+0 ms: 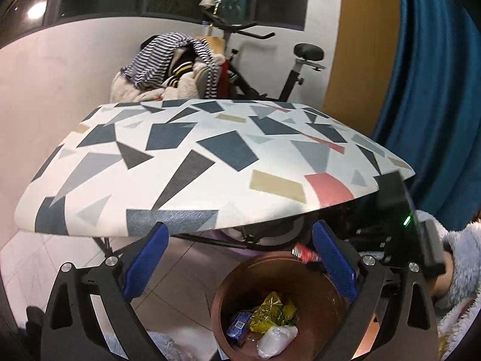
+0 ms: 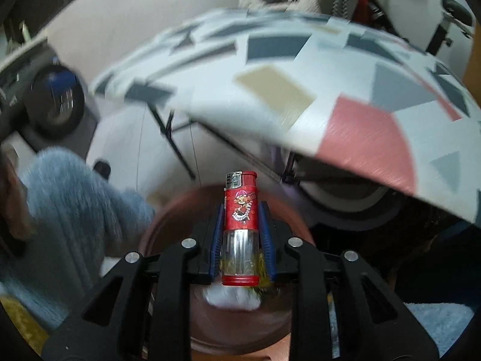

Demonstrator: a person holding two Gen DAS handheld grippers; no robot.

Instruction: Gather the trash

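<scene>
A brown round bin point(image 1: 324, 307) stands on the tiled floor below the table edge. In it lie a yellow foil wrapper point(image 1: 270, 316), a blue packet point(image 1: 239, 326) and a white crumpled wad point(image 1: 276, 341). My left gripper point(image 1: 240, 255) is open and empty, held above the bin's left side. My right gripper point(image 2: 242, 234) is shut on a red lighter point(image 2: 240, 207) with a clear lower half, held over the bin point(image 2: 168, 219). The lighter's red tip also shows in the left wrist view point(image 1: 305, 254), at the bin's far rim.
A table with a geometric-patterned top point(image 1: 210, 162) overhangs the bin. Behind it are a chair piled with clothes point(image 1: 168, 66) and an exercise bike point(image 1: 285, 69). A blue curtain point(image 1: 433, 90) hangs at the right. The person's fleece sleeve point(image 2: 75, 204) is at the left.
</scene>
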